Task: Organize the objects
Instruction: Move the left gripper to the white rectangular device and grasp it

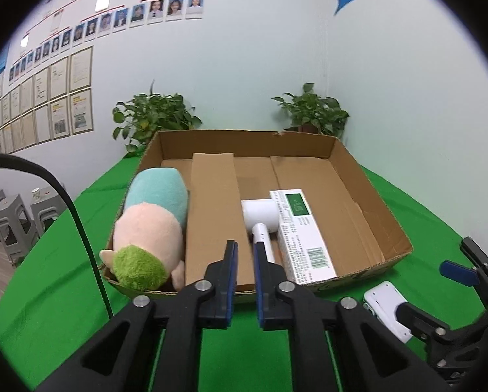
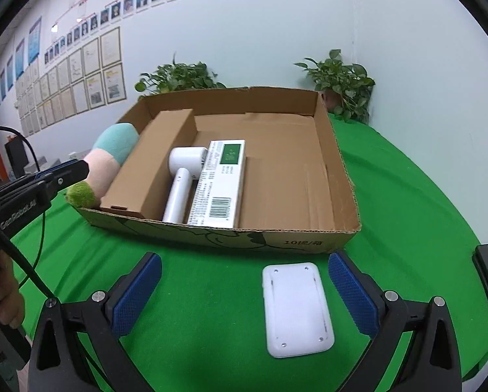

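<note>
A shallow cardboard box (image 1: 371, 192) (image 2: 328, 150) stands on the green table. Inside it a plush toy (image 1: 152, 225) (image 2: 108, 160) lies along the left wall, beside a long brown carton (image 1: 212, 215) (image 2: 152, 166). A white hair dryer (image 1: 260, 215) (image 2: 181, 176) and a white-and-green packet (image 1: 302, 235) (image 2: 221, 183) lie in the middle. My left gripper (image 1: 245, 248) (image 2: 64, 170) hovers at the box's near edge, jaws nearly together with nothing between them. A flat white device (image 2: 296, 310) (image 1: 384, 303) lies on the cloth between the fingers of my open right gripper (image 2: 244, 258) (image 1: 423, 289), untouched.
Two potted plants (image 1: 155, 117) (image 1: 312, 107) stand behind the box against the wall. A black cable (image 1: 80, 228) hangs at the left. Grey stools (image 1: 11, 219) stand beyond the table's left edge. A person's hand (image 2: 2, 290) holds the left gripper. The box's right half is bare cardboard.
</note>
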A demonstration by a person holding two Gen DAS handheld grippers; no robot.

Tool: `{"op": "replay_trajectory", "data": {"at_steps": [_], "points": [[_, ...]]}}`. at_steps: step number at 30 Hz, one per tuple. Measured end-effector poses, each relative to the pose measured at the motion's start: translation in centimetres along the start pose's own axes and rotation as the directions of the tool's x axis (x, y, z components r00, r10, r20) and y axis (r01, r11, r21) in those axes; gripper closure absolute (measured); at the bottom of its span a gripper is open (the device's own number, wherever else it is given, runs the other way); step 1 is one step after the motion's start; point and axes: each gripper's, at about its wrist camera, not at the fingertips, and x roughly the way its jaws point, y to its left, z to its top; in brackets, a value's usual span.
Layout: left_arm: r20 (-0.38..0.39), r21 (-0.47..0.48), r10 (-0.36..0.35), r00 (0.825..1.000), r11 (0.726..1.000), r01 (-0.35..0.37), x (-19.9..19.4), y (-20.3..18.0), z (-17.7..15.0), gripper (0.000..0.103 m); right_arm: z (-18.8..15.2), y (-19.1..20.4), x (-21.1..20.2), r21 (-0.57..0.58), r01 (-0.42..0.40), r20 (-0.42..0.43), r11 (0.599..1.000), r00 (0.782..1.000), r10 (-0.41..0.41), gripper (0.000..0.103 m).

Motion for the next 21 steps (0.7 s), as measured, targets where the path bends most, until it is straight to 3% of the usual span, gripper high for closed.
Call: {"op": "replay_trajectory", "data": {"at_steps": [1, 2, 3, 4, 5, 6, 8, 9, 10, 12, 15, 21], "points": [[-0.012, -0.005, 0.007, 1.000, 1.000, -0.007, 0.1, 0.2, 0.0, 0.057, -0.2, 0.0, -0.4, -0.005, -0.007, 0.017, 1.000, 1.000, 0.008, 0.004], [-0.015, -0.019, -0.004, 1.000, 1.000, 0.003, 0.2, 0.6, -0.1, 0.027, -0.3, 0.1, -0.8, -0.015, -0.008, 0.036, 1.000, 0.999, 0.009, 0.016], [-0.007, -0.039, -0.017, 1.000, 0.999, 0.017, 0.2, 0.9, -0.2, 0.020, -0.3, 0.1, -1.1, -0.026, -0.004, 0.048, 1.000, 0.999, 0.005, 0.035], [-0.006, -0.061, -0.035, 0.999, 0.998, 0.034, 0.2, 1.3, -0.4, 0.020, -0.4, 0.2, -1.2, -0.038, 0.010, 0.049, 0.999, 0.999, -0.009, 0.051], [-0.022, -0.067, -0.042, 0.999, 0.997, 0.040, 0.5, 1.5, -0.5, 0.020, -0.4, 0.1, -1.2, -0.041, 0.018, 0.045, 0.999, 0.999, -0.016, 0.053], [-0.044, -0.067, -0.047, 0.998, 0.997, 0.044, 0.8, 1.6, -0.6, 0.020, -0.5, -0.1, -1.1, -0.039, 0.015, 0.039, 0.999, 0.999, -0.013, 0.053], [-0.083, -0.071, -0.057, 0.995, 0.996, 0.051, 1.6, 1.8, -1.0, 0.020, -0.6, -0.9, -1.0, -0.016, -0.007, 0.027, 1.000, 1.000, 0.007, 0.037], [-0.097, -0.077, -0.068, 0.993, 0.995, 0.061, 1.8, 1.8, -1.2, 0.020, -0.7, -1.3, -0.9, -0.003, -0.015, 0.020, 1.000, 1.000, 0.015, 0.004], [-0.118, -0.084, -0.090, 0.989, 0.993, 0.080, 2.1, 1.9, -1.5, 0.020, -0.9, -1.8, -0.8, 0.012, -0.029, 0.011, 1.000, 1.000, 0.028, 0.000], [-0.144, -0.088, -0.130, 0.981, 0.989, 0.118, 2.4, 1.6, -1.9, 0.020, -1.5, -2.4, -0.1, 0.017, -0.041, -0.030, 0.999, 0.999, 0.041, 0.000], [-0.205, -0.069, -0.219, 0.954, 0.975, 0.209, 3.1, 0.5, -2.8, 0.020, -3.2, -3.2, 1.4, -0.006, -0.013, -0.124, 1.000, 0.992, 0.012, 0.000], [-0.268, -0.081, -0.314, 0.911, 0.949, 0.304, 4.5, -1.6, -4.3, 0.020, -6.1, -5.6, 4.0, 0.024, -0.011, -0.243, 1.000, 0.970, 0.016, 0.001]]}}
